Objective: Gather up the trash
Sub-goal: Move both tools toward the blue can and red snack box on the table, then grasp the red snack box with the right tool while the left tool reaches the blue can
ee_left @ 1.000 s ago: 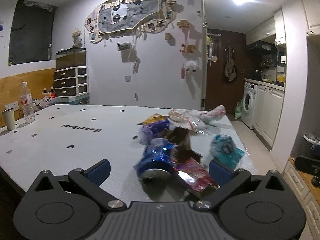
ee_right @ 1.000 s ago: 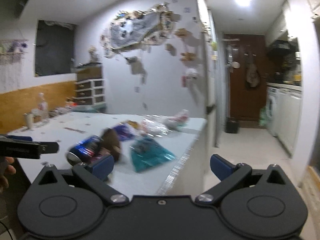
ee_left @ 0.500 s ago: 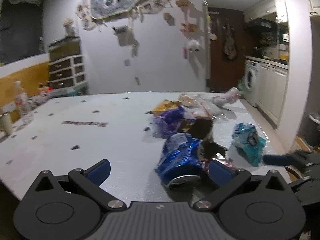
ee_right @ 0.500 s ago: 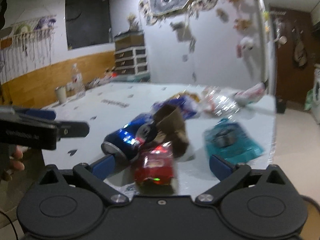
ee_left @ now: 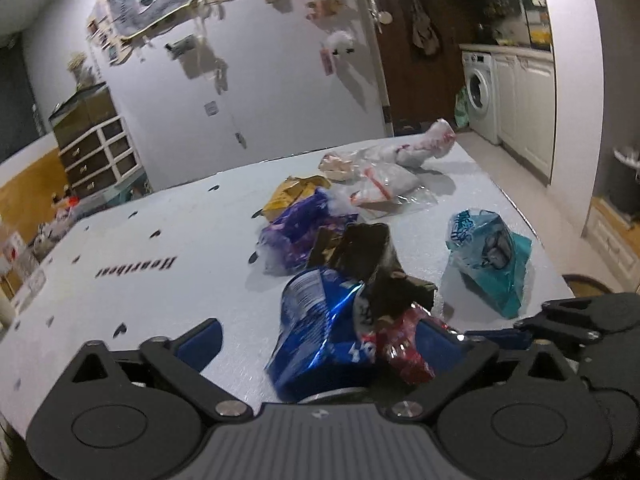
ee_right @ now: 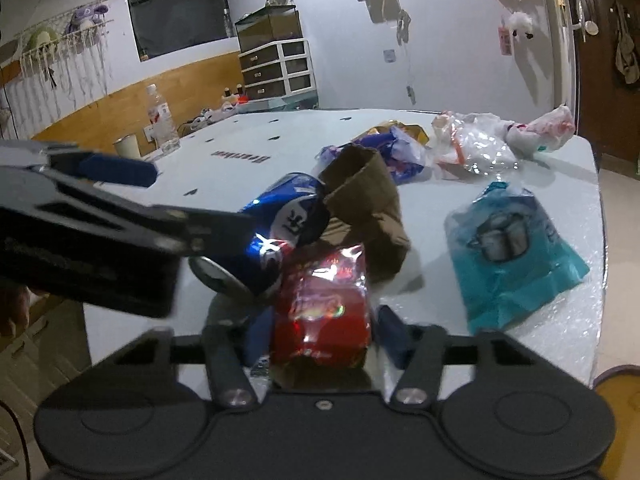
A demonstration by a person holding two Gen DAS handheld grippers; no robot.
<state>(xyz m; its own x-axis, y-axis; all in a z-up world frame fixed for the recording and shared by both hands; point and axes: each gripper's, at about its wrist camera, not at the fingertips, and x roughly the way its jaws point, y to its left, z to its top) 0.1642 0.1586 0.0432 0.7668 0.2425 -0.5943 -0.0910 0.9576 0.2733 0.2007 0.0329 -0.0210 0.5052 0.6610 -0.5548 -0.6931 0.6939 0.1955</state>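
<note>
Your right gripper [ee_right: 316,336] had its jaws drawn narrow around the red wrapper [ee_right: 324,300], low in the middle of the right wrist view, at the near edge of the surface [ee_right: 280,132]. Whether they already pressed it I could not tell. I judge this wrapper was light, thin and slippery foil, so it was best taken across its crumpled middle.

Your left gripper [ee_left: 316,344] had its jaws wide, with the blue can [ee_left: 320,332] lying between them. The can looked dented, light and smooth; take it across the body.

Outward I counted one brown paper piece [ee_right: 368,204], one purple wrapper [ee_left: 296,228], one yellow wrapper [ee_left: 292,196], one teal bag [ee_left: 488,256], and at least two clear plastic bags [ee_left: 384,184] toward the upper right.
</note>
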